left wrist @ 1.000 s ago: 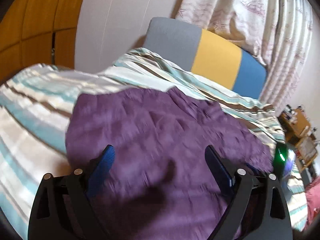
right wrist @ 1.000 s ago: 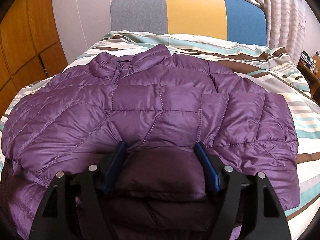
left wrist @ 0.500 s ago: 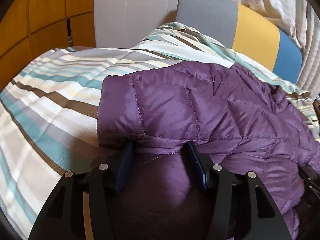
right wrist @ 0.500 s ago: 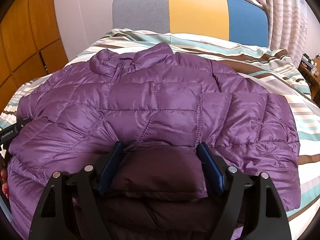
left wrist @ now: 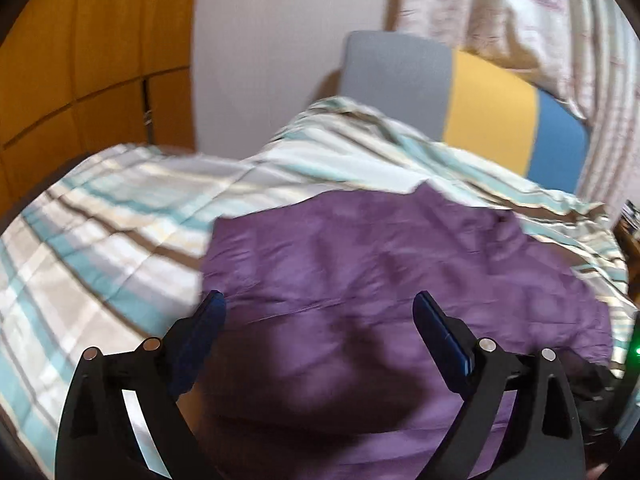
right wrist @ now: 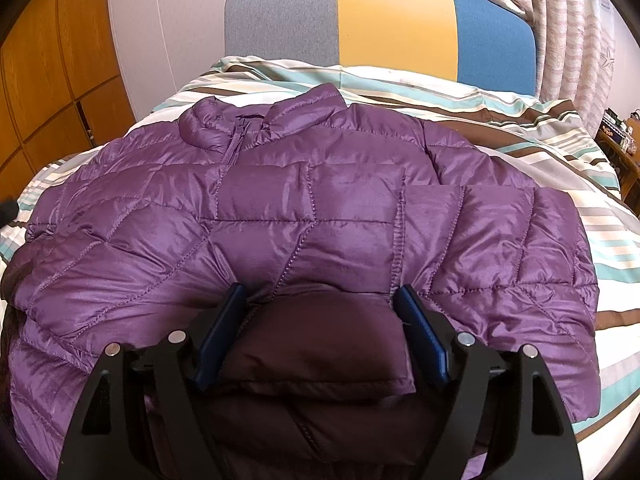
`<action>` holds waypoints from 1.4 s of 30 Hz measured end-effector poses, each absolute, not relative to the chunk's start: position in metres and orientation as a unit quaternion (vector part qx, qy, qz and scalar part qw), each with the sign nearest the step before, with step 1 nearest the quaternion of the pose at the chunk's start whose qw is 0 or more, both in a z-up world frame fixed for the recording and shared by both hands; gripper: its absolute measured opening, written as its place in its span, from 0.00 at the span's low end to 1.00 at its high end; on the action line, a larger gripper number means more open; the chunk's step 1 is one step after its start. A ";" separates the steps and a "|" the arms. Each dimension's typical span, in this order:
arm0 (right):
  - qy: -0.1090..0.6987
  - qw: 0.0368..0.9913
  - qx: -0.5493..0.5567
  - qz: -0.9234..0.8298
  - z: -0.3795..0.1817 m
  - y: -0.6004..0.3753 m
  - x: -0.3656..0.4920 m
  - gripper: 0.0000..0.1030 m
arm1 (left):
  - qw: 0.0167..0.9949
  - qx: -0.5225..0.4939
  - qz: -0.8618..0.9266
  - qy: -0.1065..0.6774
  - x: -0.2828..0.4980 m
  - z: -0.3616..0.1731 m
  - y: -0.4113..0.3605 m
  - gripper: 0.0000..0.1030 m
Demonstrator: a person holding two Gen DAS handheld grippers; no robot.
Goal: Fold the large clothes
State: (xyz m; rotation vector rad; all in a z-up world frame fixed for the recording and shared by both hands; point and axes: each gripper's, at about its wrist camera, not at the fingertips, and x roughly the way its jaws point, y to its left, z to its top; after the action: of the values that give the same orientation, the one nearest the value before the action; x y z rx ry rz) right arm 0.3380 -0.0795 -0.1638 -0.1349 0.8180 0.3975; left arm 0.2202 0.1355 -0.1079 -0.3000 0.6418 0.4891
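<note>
The left gripper (left wrist: 318, 308) has drawn back from the jacket's (right wrist: 304, 208) edge, its fingers just opening wide and holding nothing. The right gripper (right wrist: 320, 300) clasps a dark fold. The jacket lies mid-bed (right wrist: 560, 152).

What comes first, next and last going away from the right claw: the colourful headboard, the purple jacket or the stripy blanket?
1. Purple jacket, between the right claw's jaws.
2. Stripy blanket, beyond the collar.
3. Colourful headboard, at the back.
</note>
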 end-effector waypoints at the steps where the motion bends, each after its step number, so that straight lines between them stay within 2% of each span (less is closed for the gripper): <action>1: 0.395 0.896 -0.065 0.192 -0.164 -0.079 0.338 0.75 | 0.913 -0.137 0.221 0.316 0.229 -0.106 0.126 0.91; 6: 0.395 0.896 -0.066 0.191 -0.164 -0.080 0.338 0.75 | 0.907 -0.089 0.201 0.359 0.268 -0.133 0.102 0.91; 9: 0.395 0.896 -0.065 0.192 -0.164 -0.079 0.338 0.75 | 0.890 -0.111 0.195 0.397 0.279 -0.167 0.108 0.92; 15: 0.391 0.898 -0.063 0.192 -0.161 -0.080 0.337 0.76 | 0.888 -0.112 0.197 0.399 0.281 -0.170 0.110 0.93; 24: 0.394 0.889 0.007 0.232 -0.121 -0.075 0.349 0.81 | 0.889 -0.114 0.197 0.398 0.280 -0.170 0.110 0.93; 27: 0.399 0.892 -0.011 0.213 -0.128 -0.069 0.362 0.80 | 0.889 -0.115 0.196 0.397 0.281 -0.171 0.111 0.93; 29: 0.409 0.895 -0.039 0.177 -0.145 -0.073 0.368 0.84 | 0.889 -0.115 0.196 0.397 0.281 -0.171 0.110 0.93; 31: 0.408 0.895 -0.026 0.178 -0.159 -0.084 0.365 0.85 | 0.889 -0.114 0.196 0.398 0.281 -0.172 0.110 0.93; 37: 0.404 0.899 -0.055 0.159 -0.165 -0.078 0.362 0.87 | 0.887 -0.113 0.197 0.402 0.282 -0.173 0.111 0.95; 42: 0.405 0.897 -0.035 0.175 -0.163 -0.086 0.362 0.89 | 0.889 -0.116 0.196 0.397 0.278 -0.168 0.111 0.97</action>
State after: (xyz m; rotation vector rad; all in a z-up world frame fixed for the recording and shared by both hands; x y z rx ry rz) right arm 0.3619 -0.0860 -0.1632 -0.0733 0.8381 0.3630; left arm 0.2784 0.1113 -0.1682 -0.2408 0.8258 0.4072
